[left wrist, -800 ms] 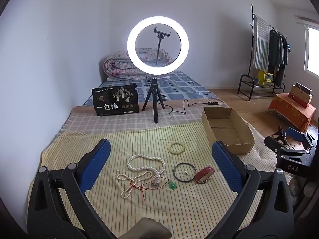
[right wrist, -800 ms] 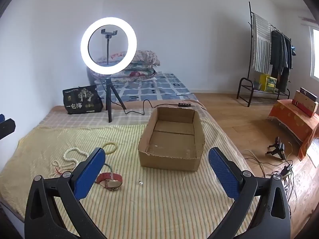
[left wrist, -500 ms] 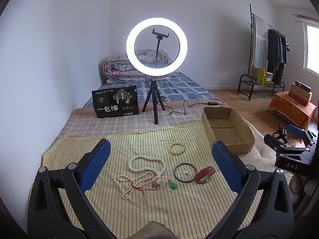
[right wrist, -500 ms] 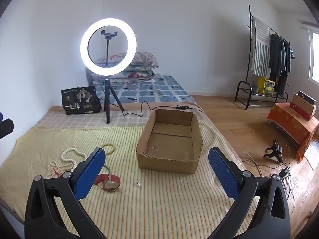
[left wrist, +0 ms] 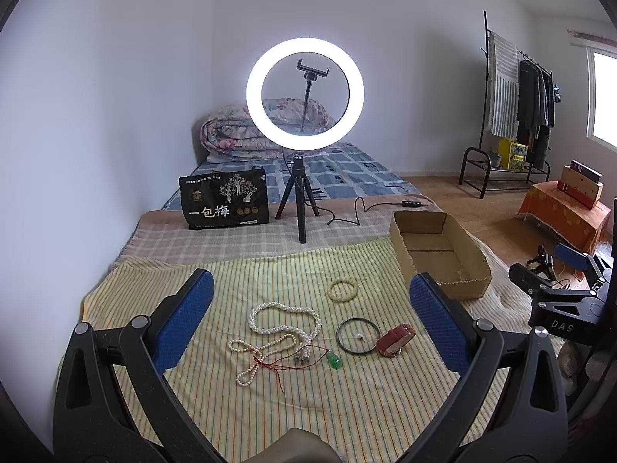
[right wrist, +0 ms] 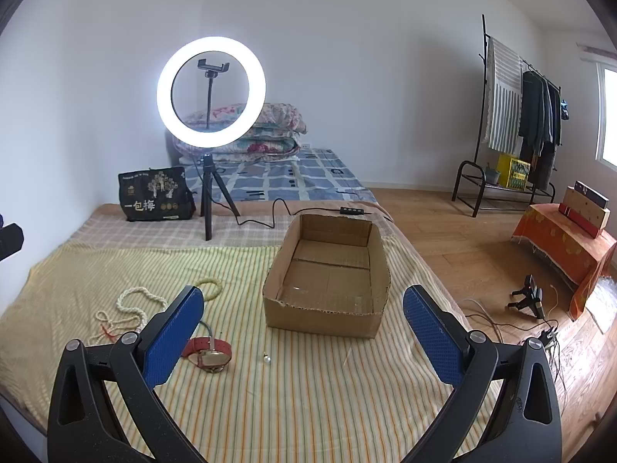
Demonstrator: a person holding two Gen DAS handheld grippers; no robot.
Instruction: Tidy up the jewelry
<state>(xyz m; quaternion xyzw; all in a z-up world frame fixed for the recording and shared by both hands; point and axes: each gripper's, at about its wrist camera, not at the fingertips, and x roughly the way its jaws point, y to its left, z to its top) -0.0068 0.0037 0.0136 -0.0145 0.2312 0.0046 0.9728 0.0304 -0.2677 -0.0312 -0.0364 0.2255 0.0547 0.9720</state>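
Pale beads and red leather on my yellow stripes

My left claw (left wrist: 311,314) and right claw (right wrist: 302,326) have blue dimpled pads on black arms. The blanket (left wrist: 270,270) is yellow with thin green and orange stripes; on it lie a cream pearl necklace (left wrist: 283,318), a pale yellow bracelet (left wrist: 342,289), a black ring (left wrist: 356,335), a red-strapped watch (right wrist: 208,353), a green bead (left wrist: 334,360), beside a plain brown box (right wrist: 327,270).
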